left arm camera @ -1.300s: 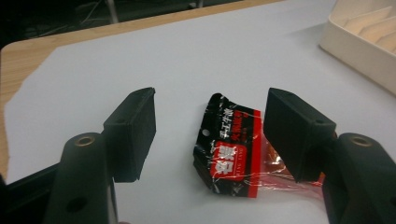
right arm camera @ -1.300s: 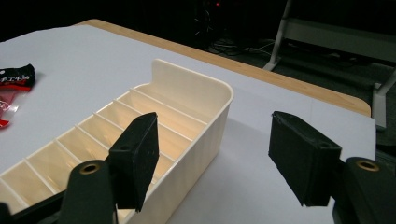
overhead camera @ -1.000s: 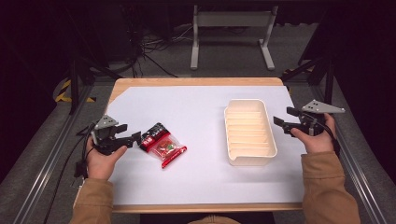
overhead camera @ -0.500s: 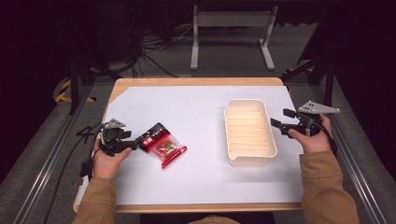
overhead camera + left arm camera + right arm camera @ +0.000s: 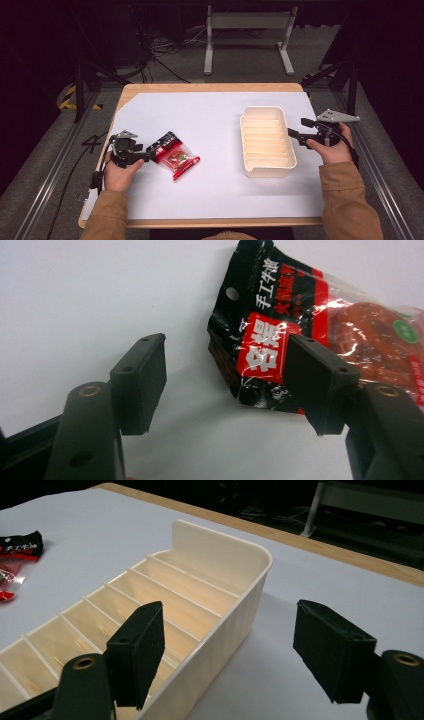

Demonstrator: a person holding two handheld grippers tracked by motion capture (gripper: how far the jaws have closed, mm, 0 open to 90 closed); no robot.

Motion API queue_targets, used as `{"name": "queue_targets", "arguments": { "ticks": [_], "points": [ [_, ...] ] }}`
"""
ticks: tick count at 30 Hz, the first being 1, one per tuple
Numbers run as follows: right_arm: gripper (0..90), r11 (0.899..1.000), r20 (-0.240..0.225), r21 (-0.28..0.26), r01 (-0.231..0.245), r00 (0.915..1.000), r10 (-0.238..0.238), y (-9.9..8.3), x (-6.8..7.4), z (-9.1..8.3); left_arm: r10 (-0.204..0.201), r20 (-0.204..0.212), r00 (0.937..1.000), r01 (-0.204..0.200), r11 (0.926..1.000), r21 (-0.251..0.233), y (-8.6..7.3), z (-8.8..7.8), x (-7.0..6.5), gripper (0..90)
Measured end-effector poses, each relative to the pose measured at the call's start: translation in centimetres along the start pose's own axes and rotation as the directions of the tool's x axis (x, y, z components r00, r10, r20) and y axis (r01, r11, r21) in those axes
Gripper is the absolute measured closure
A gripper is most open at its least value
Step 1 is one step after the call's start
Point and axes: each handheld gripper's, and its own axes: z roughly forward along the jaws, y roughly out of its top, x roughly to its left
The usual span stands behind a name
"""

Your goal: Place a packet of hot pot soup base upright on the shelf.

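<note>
- Left claw [image 5: 227,385] spread wide at the black end of the red-and-black crinkly plastic snack packet [image 5: 310,335].
- Right claw [image 5: 227,652] released, straddling the cream ribbed plastic tray's [image 5: 220,555] wall.

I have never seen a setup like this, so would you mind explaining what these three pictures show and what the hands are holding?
A person sits at a table covered by a white sheet, holding a hand-operated two-jaw gripper in each hand; there is no robot arm. The high view looks down from above the person. The other two pictures come from cameras riding on each gripper, looking along its black jaws. The left gripper is open, its jaws standing around the black end of a red and black snack packet, which lies flat on the sheet. The right gripper is also open, straddling the side wall of an empty cream tray with dividers. Nothing is gripped yet.
</note>
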Motion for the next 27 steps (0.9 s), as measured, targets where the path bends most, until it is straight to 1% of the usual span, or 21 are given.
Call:
{"name": "queue_targets", "arguments": {
  "ticks": [2, 4, 7, 9, 10, 11, 15, 16, 19, 21, 22, 23, 24, 27],
  "points": [
    [29.1, 1.0, -0.001, 0.005, 0.002, 1.0, -0.002, -0.03, 0.03, 0.09, -0.005, 0.003, 1.0, 0.005, 1.0, 0.007, -0.1, 0.27, 0.1, 35.2],
    [29.0, 1.0, -0.003, 0.005, 0.003, 1.0, -0.003, -0.05, 0.07, 0.16, -0.017, 0.019, 0.9997, 0.017, 0.9999, 0.002, -0.13, 0.32, 0.27, 35.3],
    [28.9, 1.0, -0.003, 0.008, 0.004, 1.0, -0.004, -0.07, 0.09, 0.22, -0.025, 0.036, 0.999, 0.025, 0.9997, -0.001, -0.21, 0.43, 0.26, 37.9],
    [28.9, 1.0, -0.003, 0.012, 0.004, 1.0, -0.004, -0.08, 0.12, 0.25, -0.022, 0.055, 0.9982, 0.022, 0.9997, 0.006, -0.24, 0.56, 0.11, 42.8],
    [28.9, 1.0, -0.003, 0.012, 0.004, 1.0, -0.004, -0.08, 0.12, 0.25, -0.022, 0.055, 0.9982, 0.022, 0.9997, 0.006, -0.24, 0.56, 0.11, 45.7],
    [28.9, 1.0, -0.004, 0.013, 0.004, 1.0, -0.004, -0.08, 0.14, 0.27, -0.013, 0.066, 0.9977, 0.013, 0.9999, 0.01, -0.22, 0.61, 0.01, 45.7],
    [28.5, 1.0, -0.005, 0.013, 0.005, 1.0, -0.005, -0.09, 0.18, 0.31, -0.002, 0.076, 0.9971, 0.0, 0.9998, 0.019, -0.16, 0.7, -0.47, 60.4],
    [28.3, 1.0, -0.005, 0.013, 0.005, 1.0, -0.004, -0.09, 0.18, 0.31, 0.002, 0.078, 0.997, -0.004, 0.9998, 0.02, -0.15, 0.7, -0.51, 62.3],
    [28.2, 1.0, -0.004, 0.014, 0.005, 1.0, -0.005, -0.09, 0.2, 0.33, 0.01, 0.077, 0.9969, -0.012, 0.9996, 0.024, -0.13, 0.75, -0.63, 68.7],
    [28.2, 1.0, -0.004, 0.016, 0.008, 1.0, -0.008, -0.1, 0.19, 0.34, 0.016, 0.067, 0.9976, -0.018, 0.9995, 0.027, -0.13, 0.74, -0.67, 73.5],
    [28.2, 1.0, -0.005, 0.016, 0.008, 1.0, -0.008, -0.1, 0.2, 0.36, 0.013, 0.062, 0.998, -0.015, 0.9994, 0.03, -0.14, 0.73, -0.7, 76.1],
    [28.2, 1.0, -0.005, 0.016, 0.009, 1.0, -0.008, -0.11, 0.22, 0.38, 0.021, 0.055, 0.9983, -0.023, 0.9991, 0.035, -0.14, 0.71, -0.62, 79.2],
    [28.3, 1.0, -0.005, 0.017, 0.01, 0.9999, -0.01, -0.11, 0.23, 0.38, 0.018, 0.052, 0.9985, -0.02, 0.9992, 0.036, -0.16, 0.71, -0.58, 82.5],
    [30.5, 1.0, -0.006, 0.023, 0.007, 1.0, -0.007, -0.11, 0.27, 0.39, 0.01, 0.045, 0.9989, -0.011, 0.9993, 0.036, -0.23, 0.77, -0.46, 86.5]
  ]
}}
